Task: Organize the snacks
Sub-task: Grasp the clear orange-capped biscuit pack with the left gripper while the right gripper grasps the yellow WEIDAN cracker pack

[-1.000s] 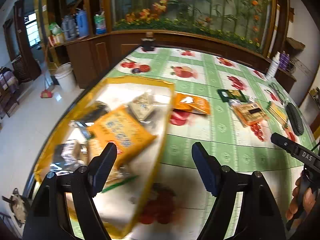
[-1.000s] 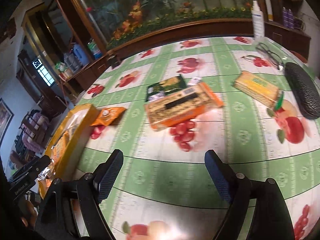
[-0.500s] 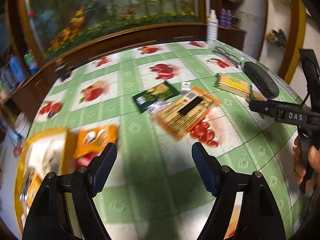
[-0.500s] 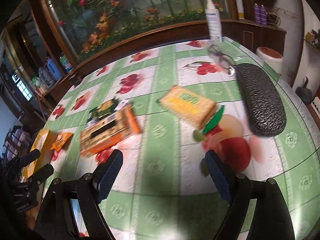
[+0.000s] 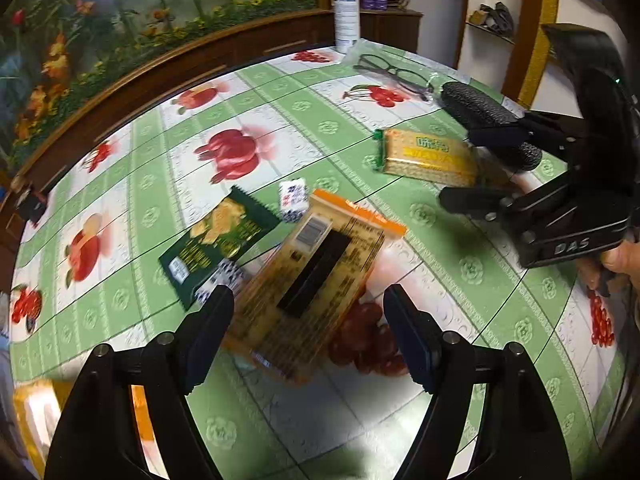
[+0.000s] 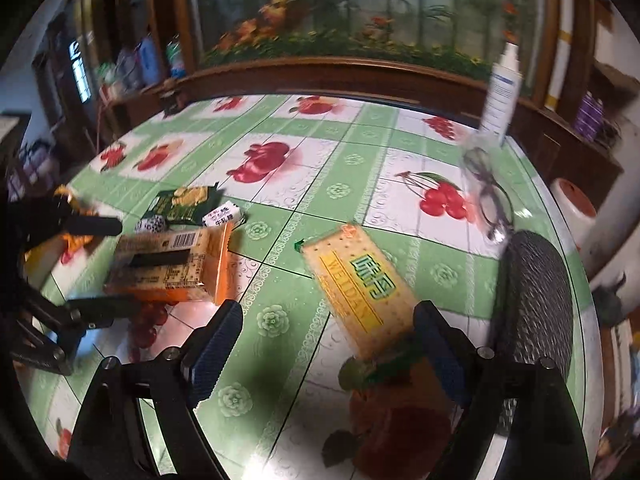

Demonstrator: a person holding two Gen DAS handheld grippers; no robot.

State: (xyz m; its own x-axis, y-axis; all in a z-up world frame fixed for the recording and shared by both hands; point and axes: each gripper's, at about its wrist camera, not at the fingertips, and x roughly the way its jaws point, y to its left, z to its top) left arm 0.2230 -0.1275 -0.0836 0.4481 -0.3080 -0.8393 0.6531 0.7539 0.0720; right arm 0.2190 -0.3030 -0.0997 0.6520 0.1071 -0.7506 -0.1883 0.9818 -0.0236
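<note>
My left gripper (image 5: 308,336) is open and empty, just above the near end of an orange cracker pack (image 5: 312,284) lying on the table; the pack also shows in the right wrist view (image 6: 172,268). A dark green snack packet (image 5: 220,240) and two small white candies (image 5: 294,200) lie beside it. My right gripper (image 6: 328,344) is open and empty over the near end of a yellow biscuit pack (image 6: 360,284), which also shows in the left wrist view (image 5: 428,156). The yellow tray corner (image 5: 32,412) shows at lower left.
A black textured glasses case (image 6: 536,300) lies right of the biscuit pack. Spectacles (image 6: 488,196) and a white spray bottle (image 6: 500,96) stand at the back right. The fruit-print tablecloth (image 6: 344,192) covers the table. A wooden planter ledge runs behind.
The left gripper has swung right from the yellow tray to above the orange cracker pack. The right gripper has moved right and closer to the yellow biscuit pack. Both stay open.
</note>
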